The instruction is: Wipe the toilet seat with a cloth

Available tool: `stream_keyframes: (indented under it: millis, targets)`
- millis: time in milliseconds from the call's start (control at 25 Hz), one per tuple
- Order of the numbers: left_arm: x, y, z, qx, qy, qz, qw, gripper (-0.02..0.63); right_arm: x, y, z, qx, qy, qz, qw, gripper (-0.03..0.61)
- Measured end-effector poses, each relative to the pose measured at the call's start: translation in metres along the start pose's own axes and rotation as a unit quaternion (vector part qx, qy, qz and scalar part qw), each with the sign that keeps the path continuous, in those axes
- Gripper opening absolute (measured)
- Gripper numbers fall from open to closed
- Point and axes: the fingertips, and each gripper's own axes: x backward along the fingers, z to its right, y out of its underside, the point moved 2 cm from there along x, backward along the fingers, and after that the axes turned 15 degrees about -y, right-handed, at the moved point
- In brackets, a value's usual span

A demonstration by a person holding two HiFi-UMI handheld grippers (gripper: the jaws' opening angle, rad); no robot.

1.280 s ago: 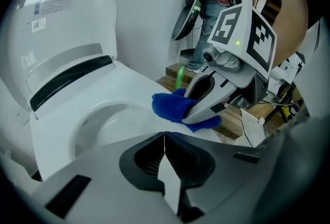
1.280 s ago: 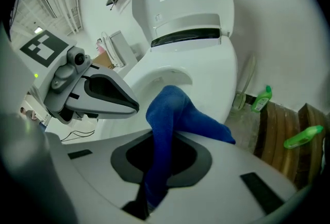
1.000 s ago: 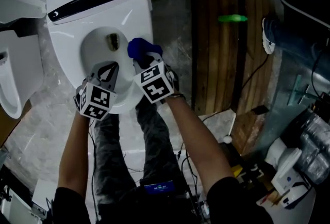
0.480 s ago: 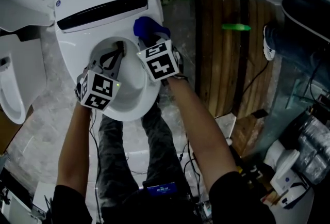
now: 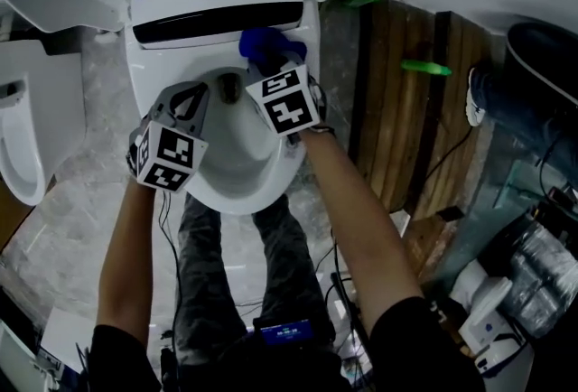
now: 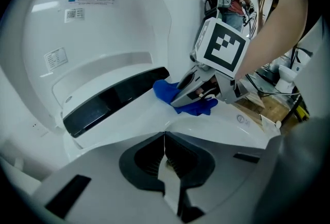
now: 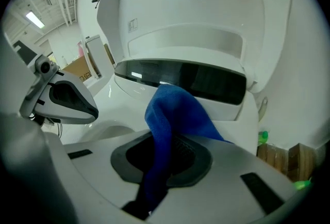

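Note:
The white toilet seat (image 5: 271,166) lies under both grippers, with its lid (image 7: 196,1) raised. My right gripper (image 5: 268,67) is shut on a blue cloth (image 5: 268,44), which it presses on the back right of the seat, just before the dark strip (image 5: 217,20). In the right gripper view the cloth (image 7: 172,112) rises out of the jaws of the right gripper (image 7: 157,171). The left gripper view shows the cloth (image 6: 165,91) on the seat beneath the right gripper (image 6: 178,98). My left gripper (image 5: 199,101) hangs shut and empty over the bowl's left side, its shut jaws (image 6: 165,140) holding nothing.
Dark wooden boards (image 5: 397,110) lie on the floor to the right, with green items (image 5: 424,67) on them. A white fixture (image 5: 18,137) stands at the left. A black bin (image 5: 551,65), cables and clutter sit at the right. The person's legs (image 5: 226,264) are below the bowl.
Both grippers moved toward the back of the toilet. The blue cloth went along the right side of the seat up to the dark strip under the lid.

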Motion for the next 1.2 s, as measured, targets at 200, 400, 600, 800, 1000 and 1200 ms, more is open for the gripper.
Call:
stream_keyframes:
  millis: [200,400,600,800,1000,1200]
  targets:
    - [0.010,0.028,-0.021,0.018,-0.011,-0.012,0.9997,0.012,-0.024,-0.013,-0.024,0.017,-0.010,-0.007,1.000,0.051]
    - [0.021,0.046,-0.038,0.035,-0.019,-0.016,0.9991,0.012,-0.046,-0.024,-0.050,0.031,-0.024,-0.018,0.999,0.051]
    - [0.033,0.062,-0.053,0.048,-0.024,-0.021,0.9984,0.012,-0.071,-0.033,-0.080,0.042,-0.041,-0.028,0.998,0.049]
    - [0.041,0.081,-0.066,0.057,-0.029,-0.027,0.9976,0.012,-0.091,-0.045,-0.108,0.056,-0.058,-0.032,0.996,0.051]
    - [0.048,0.089,-0.065,0.063,-0.028,-0.029,0.9972,0.012,-0.104,-0.050,-0.136,0.067,-0.084,-0.044,0.993,0.051]
    - [0.058,0.097,-0.057,0.070,-0.034,-0.035,0.9964,0.012,-0.111,-0.039,-0.163,0.093,-0.118,-0.067,0.986,0.051]
